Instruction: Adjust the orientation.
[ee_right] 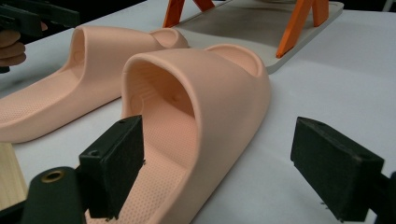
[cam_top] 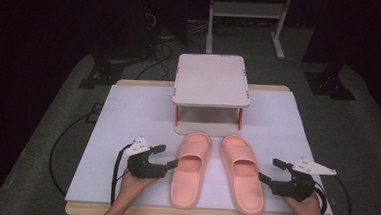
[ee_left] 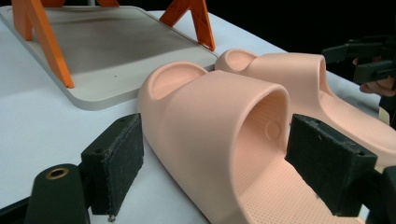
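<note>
The left slipper (cam_top: 191, 167) and right slipper (cam_top: 242, 172) are being straddled on the white mat (cam_top: 128, 108) by the spread left gripper (cam_top: 164, 156) and right gripper (cam_top: 269, 170), without contact; closing off-centre risks soft straps slipping free.

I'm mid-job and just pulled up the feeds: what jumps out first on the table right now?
Two peach slippers lie side by side at the table's near edge, toes toward a small white rack with orange legs behind them. The left gripper sits open at the outer side of the left slipper, its pads straddling the strap without pressing. The right gripper is open at the right slipper, likewise astride its strap.
</note>
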A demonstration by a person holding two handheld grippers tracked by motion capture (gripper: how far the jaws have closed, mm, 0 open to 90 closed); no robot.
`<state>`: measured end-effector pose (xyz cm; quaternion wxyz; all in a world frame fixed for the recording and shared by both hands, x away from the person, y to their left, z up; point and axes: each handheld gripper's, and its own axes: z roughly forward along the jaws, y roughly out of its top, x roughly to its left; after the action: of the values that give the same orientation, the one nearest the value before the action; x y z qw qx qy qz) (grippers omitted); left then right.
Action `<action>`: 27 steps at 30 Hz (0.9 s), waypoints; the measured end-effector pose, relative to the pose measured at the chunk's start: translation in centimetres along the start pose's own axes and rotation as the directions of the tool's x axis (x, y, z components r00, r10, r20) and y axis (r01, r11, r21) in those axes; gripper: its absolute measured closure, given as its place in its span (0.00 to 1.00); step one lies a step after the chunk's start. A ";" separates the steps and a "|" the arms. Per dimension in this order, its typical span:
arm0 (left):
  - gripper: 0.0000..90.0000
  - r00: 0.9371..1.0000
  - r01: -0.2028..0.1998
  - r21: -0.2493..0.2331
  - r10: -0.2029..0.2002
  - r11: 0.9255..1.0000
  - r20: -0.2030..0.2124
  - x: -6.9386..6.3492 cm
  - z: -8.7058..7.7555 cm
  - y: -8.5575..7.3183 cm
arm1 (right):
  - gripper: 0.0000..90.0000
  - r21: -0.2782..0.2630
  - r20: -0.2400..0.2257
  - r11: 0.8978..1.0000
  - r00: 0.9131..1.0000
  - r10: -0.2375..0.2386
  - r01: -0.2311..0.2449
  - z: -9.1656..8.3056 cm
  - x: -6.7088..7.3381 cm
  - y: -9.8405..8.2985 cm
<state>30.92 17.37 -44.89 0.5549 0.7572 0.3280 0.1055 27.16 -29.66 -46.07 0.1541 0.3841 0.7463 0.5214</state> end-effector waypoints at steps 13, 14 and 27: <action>0.16 1.000 -0.016 0.020 0.016 1.000 0.012 -0.6 0.7 -0.2 | 0.19 0.008 -0.020 1.000 0.999 -0.025 0.025 0.9 0.9 0.3; 0.16 1.000 -0.020 0.021 0.020 1.000 0.013 -0.7 0.7 -0.2 | 0.19 0.007 -0.023 1.000 0.999 -0.024 0.024 1.0 1.0 0.3; 0.16 0.999 -0.047 0.049 0.047 0.998 0.000 -1.3 1.6 -0.1 | 0.19 0.018 -0.036 0.999 0.999 -0.033 0.034 1.9 1.6 0.6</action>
<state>30.76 15.40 -45.25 0.5336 0.7779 0.3130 0.1108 27.57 -27.13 -46.03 0.1461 0.3637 0.7600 0.5185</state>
